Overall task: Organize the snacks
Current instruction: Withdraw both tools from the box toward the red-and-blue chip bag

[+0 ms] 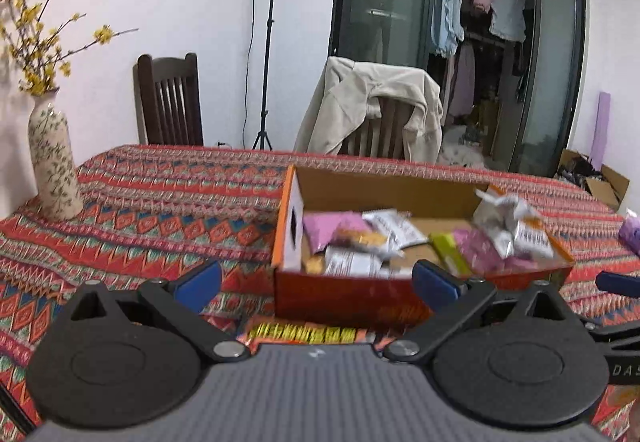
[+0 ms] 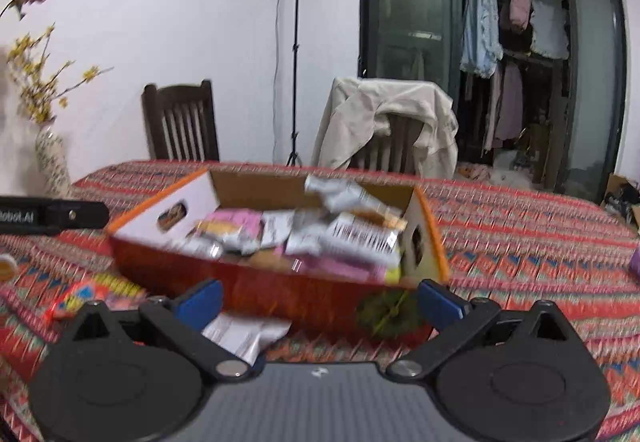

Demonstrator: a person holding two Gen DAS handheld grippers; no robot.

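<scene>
An open orange cardboard box (image 1: pixel 344 294) (image 2: pixel 256 282) stands on the patterned tablecloth, filled with several pink, silver and white snack packets (image 1: pixel 384 238) (image 2: pixel 320 234). My left gripper (image 1: pixel 316 286) is open in front of the box, nothing between its blue fingers. A red and yellow snack packet (image 1: pixel 300 334) lies on the cloth just below it. My right gripper (image 2: pixel 320 302) is open too, facing the box's front wall. A silver packet (image 2: pixel 244 334) lies below its left finger, and a red and yellow packet (image 2: pixel 92 298) lies at the left.
A flowered vase (image 1: pixel 54 158) with yellow branches stands at the table's left. Two chairs (image 1: pixel 170 102), one draped with a beige jacket (image 1: pixel 368 106), stand behind the table beside a light stand (image 1: pixel 268 42). A purple item (image 1: pixel 630 232) lies at the right edge.
</scene>
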